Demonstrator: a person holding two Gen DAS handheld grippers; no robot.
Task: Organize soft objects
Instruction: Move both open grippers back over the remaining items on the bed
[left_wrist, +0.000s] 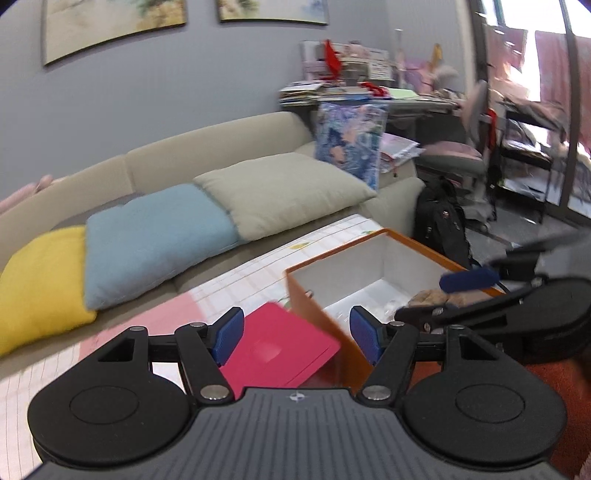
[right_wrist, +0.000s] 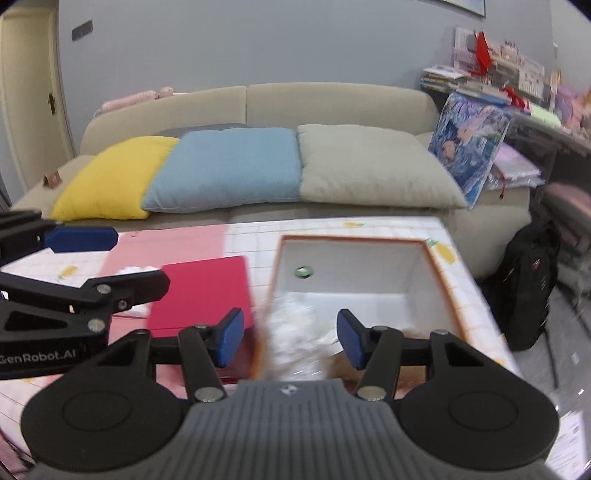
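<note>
An orange box (right_wrist: 436, 266) with a white inside stands open on the table. In its near end lie a white crinkly soft thing (right_wrist: 295, 328), blurred, and a brown furry thing (left_wrist: 428, 295). My right gripper (right_wrist: 290, 338) hovers over that end, open, with its pads clear of both. My left gripper (left_wrist: 297, 338) is open over the box's left corner and a flat red lid (left_wrist: 280, 350), holding nothing. Each gripper shows in the other's view: the left gripper (right_wrist: 138, 258) over the lid, the right gripper (left_wrist: 436, 297) over the box.
Behind the table (right_wrist: 251, 236) stands a beige sofa (right_wrist: 332, 99) with a yellow pillow (right_wrist: 110, 177), a blue pillow (right_wrist: 229, 166) and a beige pillow (right_wrist: 369, 166). A black backpack (right_wrist: 528, 280) sits on the floor at the right, beside a cluttered desk (left_wrist: 413, 99) and a chair (left_wrist: 454, 158).
</note>
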